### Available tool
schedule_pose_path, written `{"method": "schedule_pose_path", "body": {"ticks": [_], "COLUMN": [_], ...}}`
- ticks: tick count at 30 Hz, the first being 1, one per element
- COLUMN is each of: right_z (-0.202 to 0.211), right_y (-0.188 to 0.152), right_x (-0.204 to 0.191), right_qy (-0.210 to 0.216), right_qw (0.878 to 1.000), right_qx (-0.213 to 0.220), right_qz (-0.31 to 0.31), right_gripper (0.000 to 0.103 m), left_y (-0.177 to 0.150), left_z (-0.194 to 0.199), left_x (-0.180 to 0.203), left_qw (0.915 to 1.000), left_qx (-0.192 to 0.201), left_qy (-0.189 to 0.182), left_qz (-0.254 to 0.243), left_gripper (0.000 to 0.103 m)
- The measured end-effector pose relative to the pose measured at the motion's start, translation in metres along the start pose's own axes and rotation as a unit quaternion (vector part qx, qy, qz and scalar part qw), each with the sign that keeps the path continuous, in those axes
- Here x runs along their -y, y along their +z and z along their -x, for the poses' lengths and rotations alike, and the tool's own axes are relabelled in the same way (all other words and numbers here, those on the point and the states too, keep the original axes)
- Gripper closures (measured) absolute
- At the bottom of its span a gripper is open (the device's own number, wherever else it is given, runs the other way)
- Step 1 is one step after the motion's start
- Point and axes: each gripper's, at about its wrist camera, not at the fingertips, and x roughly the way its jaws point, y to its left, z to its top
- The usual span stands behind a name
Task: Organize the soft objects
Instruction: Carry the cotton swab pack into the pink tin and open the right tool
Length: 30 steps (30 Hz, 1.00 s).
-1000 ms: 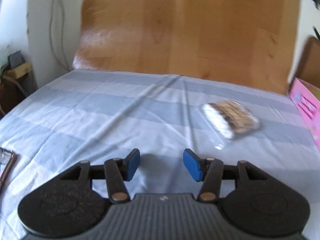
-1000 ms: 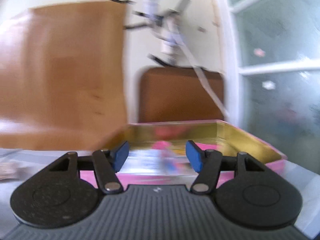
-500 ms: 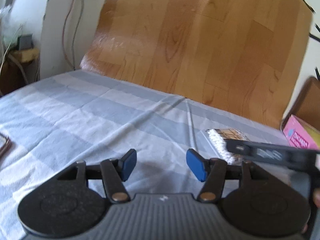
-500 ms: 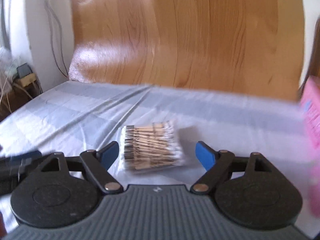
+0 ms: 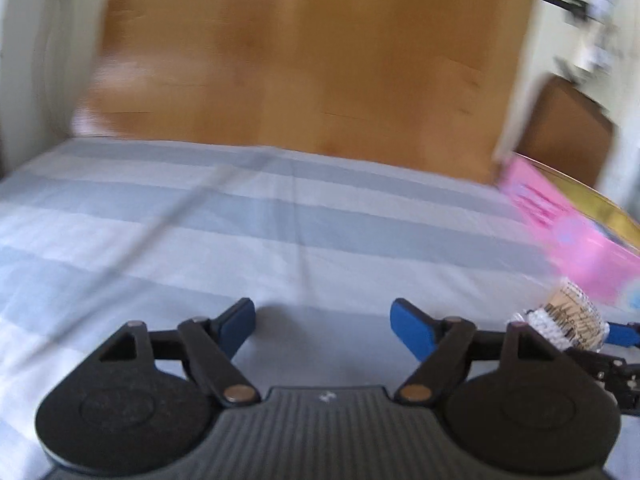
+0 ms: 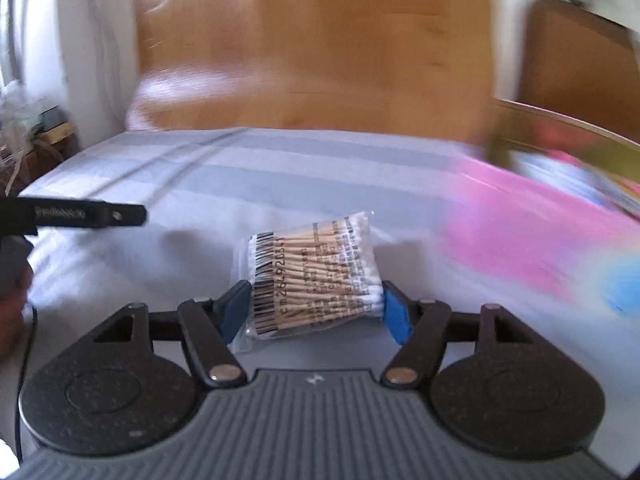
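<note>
Left wrist view
Left gripper point(image 5: 323, 320): fingers spread apart, holding nothing, above the striped bedsheet point(image 5: 240, 240).
Cotton swab packet point(image 5: 568, 316): low at right, near the pink box point(image 5: 568, 236).

Right wrist view
Right gripper point(image 6: 316, 312): fingers clamped on the cotton swab packet point(image 6: 316, 276).
Packet: clear plastic, wooden sticks, white tips, black barcode, above the bedsheet point(image 6: 200, 200).

Left tongs point(image 5: 322, 328): jaws spread wide, blue pads well apart, nothing between them, held level and low. Right tongs point(image 6: 316, 310): jaws drawn in, both blue pads pressed against the two ends of the cotton swab packet point(image 6: 314, 276), which sits gripped between them. In the right wrist view, the left tongs show at the left edge, apart from the right pair.
</note>
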Motion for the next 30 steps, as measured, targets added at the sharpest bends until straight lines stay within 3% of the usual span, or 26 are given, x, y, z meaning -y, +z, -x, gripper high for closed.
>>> {"method": "schedule_pose_path", "body": {"ticks": [2,5,8,10,12,13,14,15,16,19,24,30], "right_z": [0.026,0.059,0.076,0.081,0.082,0.081,0.083,0.083,0.085,0.09,0.107,0.077], "right_y": [-0.021,-0.049,-0.068,-0.076,-0.083,-0.086,-0.089,-0.091,-0.091,-0.093,-0.066,0.002], "right_x": [0.028,0.054,0.061,0.058,0.053,0.05,0.051,0.05,0.05,0.047,0.052,0.094], "right_qy": [-0.026,-0.077,-0.092,-0.103,-0.105,-0.108,-0.109,-0.102,-0.097,-0.098,-0.113,-0.121], "right_qw": [0.999,0.993,0.988,0.987,0.988,0.989,0.989,0.989,0.989,0.988,0.975,0.966], "right_qx": [0.008,0.032,0.055,0.066,0.073,0.077,0.082,0.088,0.093,0.109,0.19,0.221], "right_qz": [-0.04,-0.081,-0.112,-0.109,-0.082,-0.068,-0.06,-0.056,-0.056,-0.046,-0.021,-0.049], "right_gripper": [0.032,0.031,0.03,0.025,0.018,0.019,0.022,0.032,0.032,0.033,0.033,0.032], "left_y": [-0.004,-0.009,-0.015,-0.019,-0.024,-0.026,-0.03,-0.034,-0.038,-0.044,-0.005,0.059], "left_z": [0.003,0.001,-0.004,-0.01,-0.01,-0.011,-0.009,-0.008,-0.006,0.003,0.022,0.002], "left_x": [0.03,0.085,0.146,0.179,0.204,0.213,0.221,0.228,0.234,0.239,0.236,0.272], "left_qw": [0.9986,0.9882,0.9677,0.9536,0.949,0.946,0.9453,0.9437,0.9404,0.9418,0.9395,0.9475], "left_qx": [-0.011,-0.051,-0.106,-0.142,-0.151,-0.157,-0.155,-0.153,-0.151,-0.131,-0.083,-0.027], "left_qy": [-0.048,-0.138,-0.219,-0.254,-0.261,-0.267,-0.268,-0.271,-0.276,-0.27,-0.298,-0.278], "left_qz": [-0.016,-0.041,-0.065,-0.075,-0.09,-0.096,-0.101,-0.113,-0.128,-0.152,-0.147,-0.156], "left_gripper": [0.027,0.027,0.025,0.014,0.013,0.018,0.021,0.034,0.038,0.045,0.046,0.041]}}
